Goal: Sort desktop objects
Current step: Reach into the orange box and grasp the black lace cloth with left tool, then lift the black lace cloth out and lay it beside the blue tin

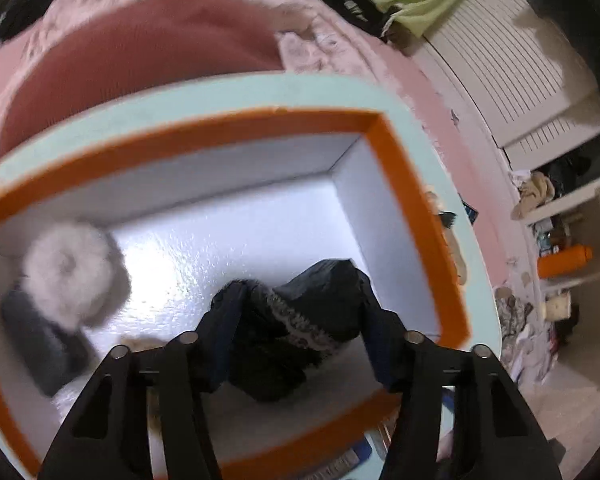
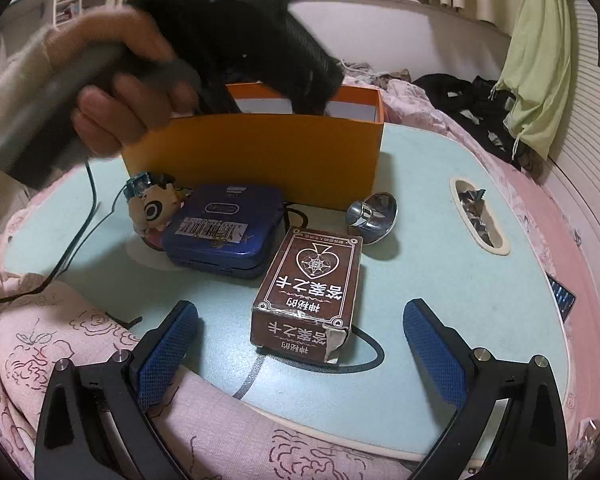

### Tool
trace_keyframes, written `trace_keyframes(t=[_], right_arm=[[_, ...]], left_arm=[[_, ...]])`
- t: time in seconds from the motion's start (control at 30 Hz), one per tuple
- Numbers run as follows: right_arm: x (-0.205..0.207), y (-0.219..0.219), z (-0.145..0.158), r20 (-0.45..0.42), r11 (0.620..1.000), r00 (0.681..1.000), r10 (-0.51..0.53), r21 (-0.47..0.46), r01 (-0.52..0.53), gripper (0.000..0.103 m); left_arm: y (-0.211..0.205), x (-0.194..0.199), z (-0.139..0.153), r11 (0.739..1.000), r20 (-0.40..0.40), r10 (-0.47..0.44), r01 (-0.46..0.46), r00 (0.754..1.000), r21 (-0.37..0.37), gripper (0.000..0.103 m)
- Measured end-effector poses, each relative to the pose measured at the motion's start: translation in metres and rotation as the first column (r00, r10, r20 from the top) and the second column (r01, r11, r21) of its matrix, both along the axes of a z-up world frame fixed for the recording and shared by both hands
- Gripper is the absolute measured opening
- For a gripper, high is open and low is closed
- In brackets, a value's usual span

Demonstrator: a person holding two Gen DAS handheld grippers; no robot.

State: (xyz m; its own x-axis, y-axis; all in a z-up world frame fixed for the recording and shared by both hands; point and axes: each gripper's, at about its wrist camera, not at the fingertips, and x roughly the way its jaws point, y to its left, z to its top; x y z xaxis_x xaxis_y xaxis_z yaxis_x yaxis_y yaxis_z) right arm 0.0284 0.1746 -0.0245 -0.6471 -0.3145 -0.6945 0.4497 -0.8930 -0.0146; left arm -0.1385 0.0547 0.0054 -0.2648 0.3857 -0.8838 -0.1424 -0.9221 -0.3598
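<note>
The left gripper is hanging over the orange box, jaws pinching a dark cloth bundle. The right gripper is hovering, jaws spread, astride the brown card box on the worktop.

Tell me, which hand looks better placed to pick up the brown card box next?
The right. Its gripper is open, with the brown card box lying just ahead between the jaws. The left gripper is over the orange box, its jaws around a dark cloth.
</note>
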Motion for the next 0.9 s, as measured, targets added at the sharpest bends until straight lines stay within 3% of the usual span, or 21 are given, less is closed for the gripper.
trace_keyframes(t=[0.1, 0.2, 0.3, 0.47, 0.6, 0.73, 0.9], right_arm=[[0.001, 0.0, 0.0, -0.001, 1.0, 1.0, -0.001, 0.0, 0.001, 0.103], [0.001, 0.0, 0.0, -0.001, 1.0, 1.0, 0.0, 0.0, 0.0, 0.103], [0.001, 0.0, -0.001, -0.001, 1.0, 1.0, 0.0, 0.0, 0.0, 0.103], [0.001, 0.0, -0.001, -0.001, 1.0, 1.0, -0.001, 0.0, 0.001, 0.103], [0.001, 0.0, -0.001, -0.002, 1.0, 1.0, -0.001, 0.0, 0.001, 0.103], [0.001, 0.0, -0.001, -0.001, 1.0, 1.0, -0.001, 0.0, 0.001, 0.103], [0.001, 0.001, -0.001, -0.001, 1.0, 1.0, 0.0, -0.001, 0.0, 0.103]], left_arm=[[0.002, 0.009, 0.005, 0.999, -0.044, -0.029, 0.027, 0.999, -0.04, 0.038], [-0.005, 0.014, 0.01, 1.0, -0.087, -0.021, 0.019, 0.996, -0.025, 0.028], [-0.019, 0.026, 0.029, 1.0, -0.172, 0.012, -0.012, 0.985, 0.0, 0.027], [-0.042, 0.075, 0.088, 0.992, -0.319, 0.039, 0.003, 0.947, 0.13, 0.027], [-0.059, 0.125, 0.112, 0.989, -0.395, 0.033, 0.028, 0.918, 0.148, 0.028], [-0.078, 0.172, 0.094, 0.995, -0.393, 0.037, 0.004, 0.919, 0.103, 0.028], [-0.08, 0.181, 0.055, 0.999, -0.373, 0.045, -0.033, 0.927, 0.039, 0.028]])
